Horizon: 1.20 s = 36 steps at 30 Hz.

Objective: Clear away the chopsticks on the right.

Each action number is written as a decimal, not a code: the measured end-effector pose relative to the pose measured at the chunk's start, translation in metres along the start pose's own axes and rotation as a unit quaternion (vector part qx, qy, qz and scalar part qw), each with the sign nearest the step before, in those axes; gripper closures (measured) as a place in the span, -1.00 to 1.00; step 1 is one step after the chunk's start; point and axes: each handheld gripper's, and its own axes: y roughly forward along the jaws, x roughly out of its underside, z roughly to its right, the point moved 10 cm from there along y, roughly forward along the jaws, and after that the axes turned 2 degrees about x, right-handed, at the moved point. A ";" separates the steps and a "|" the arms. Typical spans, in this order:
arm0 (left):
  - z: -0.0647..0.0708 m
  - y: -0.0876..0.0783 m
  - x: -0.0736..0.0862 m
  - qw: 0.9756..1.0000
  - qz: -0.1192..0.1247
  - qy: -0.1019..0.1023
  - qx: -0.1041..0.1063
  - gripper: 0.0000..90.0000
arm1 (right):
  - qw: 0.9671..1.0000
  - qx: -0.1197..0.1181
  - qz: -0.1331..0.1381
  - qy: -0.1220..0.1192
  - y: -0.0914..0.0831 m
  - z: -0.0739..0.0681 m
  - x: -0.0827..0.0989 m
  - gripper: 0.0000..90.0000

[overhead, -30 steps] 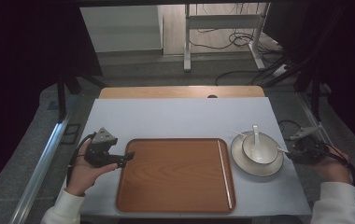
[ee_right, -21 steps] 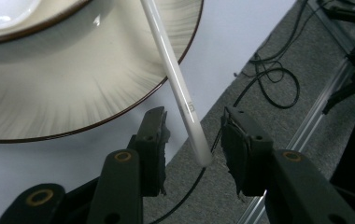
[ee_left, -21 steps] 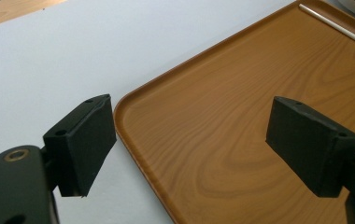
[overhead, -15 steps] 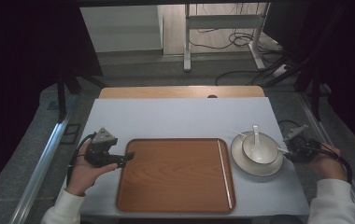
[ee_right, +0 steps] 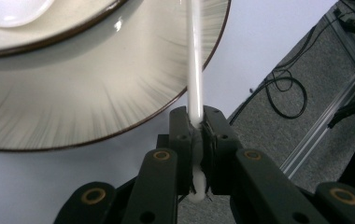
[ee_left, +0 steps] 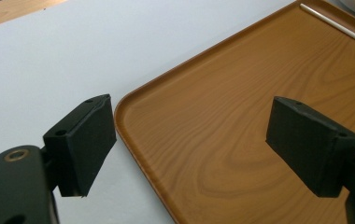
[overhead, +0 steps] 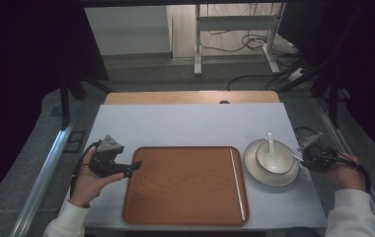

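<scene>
Chopstick (ee_right: 195, 56): white and thin, we hold it by its near end; it runs from our right gripper across the rim of the plate (ee_right: 119, 84) toward the bowl (ee_right: 35, 18). In the high view it shows as a pale line over the plate's right edge, its far end pointing past the bowl.
Right gripper (ee_right: 195, 122): clamped on the chopstick. Its jaws have just been closing, and the pads now pinch the stick between them, with a stub of it poking out below the pads. We grip near the end, probably so the rest stays free to swing clear of the crockery.
Left gripper (ee_left: 213, 140): jaws wide apart with nothing between them. We hold it low over the near left corner of the tray (ee_left: 241, 107), one jaw over the table (ee_left: 49, 56) and the other over the wood, perhaps ready to steady the tray.
Second chopstick (overhead: 238, 182): lies along the tray's right side, just inside the rim, running front to back. We judge the held one is meant to go beside it as its pair.
Bowl and spoon (overhead: 270, 143): the bowl sits on the plate, just right of the tray, with the spoon standing in it, handle leaning away from us.
Step in hand: grip made, lift not yet begun, as far as we can tell.
</scene>
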 end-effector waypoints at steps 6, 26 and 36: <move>0.000 0.000 -0.001 1.000 0.002 0.000 -0.001 -0.65 | 0.998 0.027 0.028 0.042 -0.017 0.010 -0.003 0.87; 0.001 0.001 0.000 1.000 0.000 0.001 0.000 -0.65 | 0.974 -0.004 0.177 0.139 -0.086 -0.004 -0.062 0.87; 0.002 0.002 0.000 1.000 -0.001 0.002 0.001 -0.65 | 0.971 -0.046 0.185 0.143 -0.088 -0.034 -0.087 0.87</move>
